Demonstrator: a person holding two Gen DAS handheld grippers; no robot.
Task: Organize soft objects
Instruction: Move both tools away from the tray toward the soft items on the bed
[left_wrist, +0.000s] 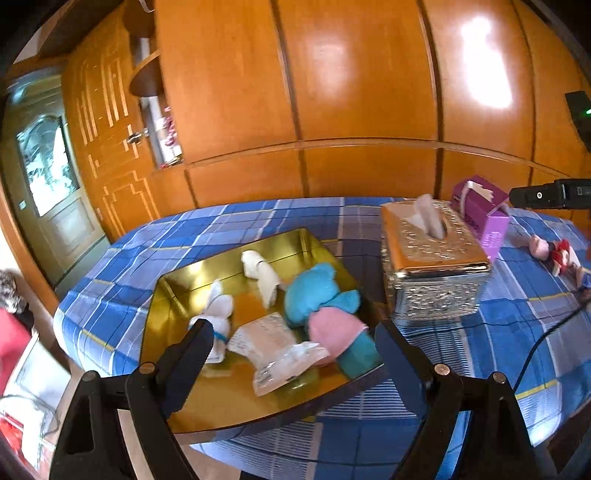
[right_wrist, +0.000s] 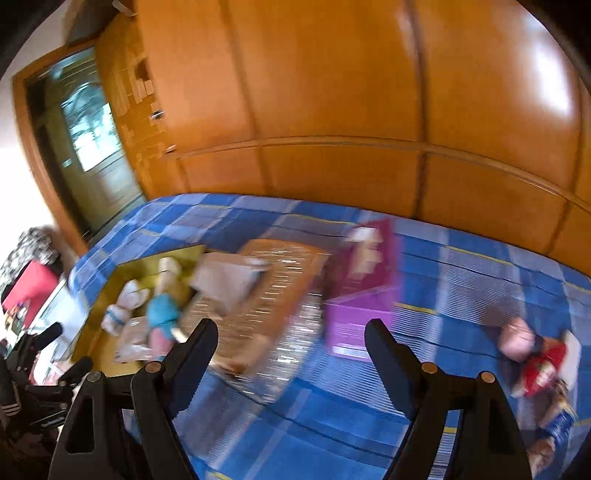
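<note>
The blue and pink plush toy lies in the gold tray, just ahead of the left tool, with a white bunny, a cream toy and clear packets beside it. The left tool is open wide and holds nothing, near the tray's front edge. The right tool is open wide and empty too, over bare blue bed cover, with the little red doll off to its right and a silver tissue box and purple box ahead.
</note>
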